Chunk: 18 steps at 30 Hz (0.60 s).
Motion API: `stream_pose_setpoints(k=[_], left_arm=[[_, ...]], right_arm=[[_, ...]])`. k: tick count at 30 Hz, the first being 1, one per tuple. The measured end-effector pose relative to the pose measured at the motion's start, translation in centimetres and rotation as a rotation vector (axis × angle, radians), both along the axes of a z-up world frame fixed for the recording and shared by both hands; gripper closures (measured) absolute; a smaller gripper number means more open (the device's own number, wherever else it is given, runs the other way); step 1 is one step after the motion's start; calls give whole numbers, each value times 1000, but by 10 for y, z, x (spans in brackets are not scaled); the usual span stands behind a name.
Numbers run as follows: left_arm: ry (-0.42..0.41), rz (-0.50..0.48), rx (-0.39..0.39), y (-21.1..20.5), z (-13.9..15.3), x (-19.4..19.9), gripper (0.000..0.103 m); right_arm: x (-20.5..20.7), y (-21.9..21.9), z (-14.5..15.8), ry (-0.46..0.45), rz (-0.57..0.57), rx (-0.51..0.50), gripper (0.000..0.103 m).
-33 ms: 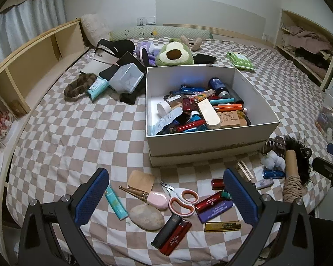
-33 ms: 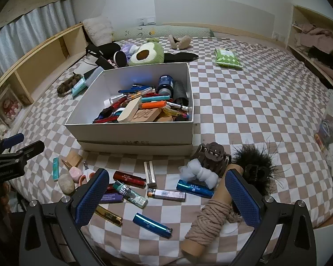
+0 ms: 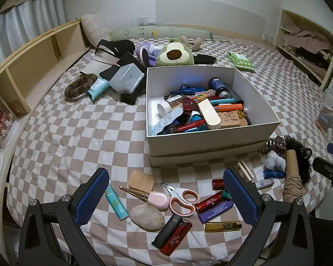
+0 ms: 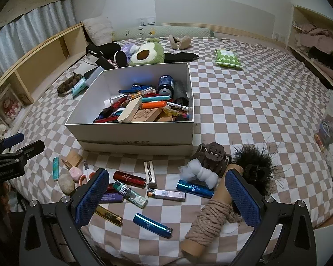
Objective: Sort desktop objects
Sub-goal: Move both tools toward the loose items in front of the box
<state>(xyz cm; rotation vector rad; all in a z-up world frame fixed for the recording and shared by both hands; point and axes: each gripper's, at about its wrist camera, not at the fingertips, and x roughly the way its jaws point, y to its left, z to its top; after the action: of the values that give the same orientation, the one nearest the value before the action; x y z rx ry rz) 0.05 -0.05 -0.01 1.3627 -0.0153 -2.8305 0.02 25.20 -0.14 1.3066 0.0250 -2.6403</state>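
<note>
Here, left gripper fingers spread, empty, above scissors; right gripper likewise, above lighters.

In the white box, lower items lie buried under the pile. The right gripper is cut off at the left wrist view's edge. Print on the lighters is too small to read.

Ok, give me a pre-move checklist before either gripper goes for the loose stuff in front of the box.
1. Left gripper open, holding nothing: ok.
2. Right gripper open, holding nothing: ok.
3. White box open on top, with free floor on its left half: ok.
4. Scissors free to lift: not ok, they touch the pink tool.
5. Blue lighter lies alone on the sheet: ok.
6. Twine spool stable near the bed edge: cannot tell.
</note>
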Motion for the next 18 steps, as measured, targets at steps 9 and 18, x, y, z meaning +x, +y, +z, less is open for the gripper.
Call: stream_pose_setpoints(k=[9,18], left_arm=[[2,6,-19,-4,-3,0,0],[7,16,-14,-4,0,0,0]], right_arm=[[-1,-2,1,-1,1,1,0],[1,0,-4,-5,1,-7,0]])
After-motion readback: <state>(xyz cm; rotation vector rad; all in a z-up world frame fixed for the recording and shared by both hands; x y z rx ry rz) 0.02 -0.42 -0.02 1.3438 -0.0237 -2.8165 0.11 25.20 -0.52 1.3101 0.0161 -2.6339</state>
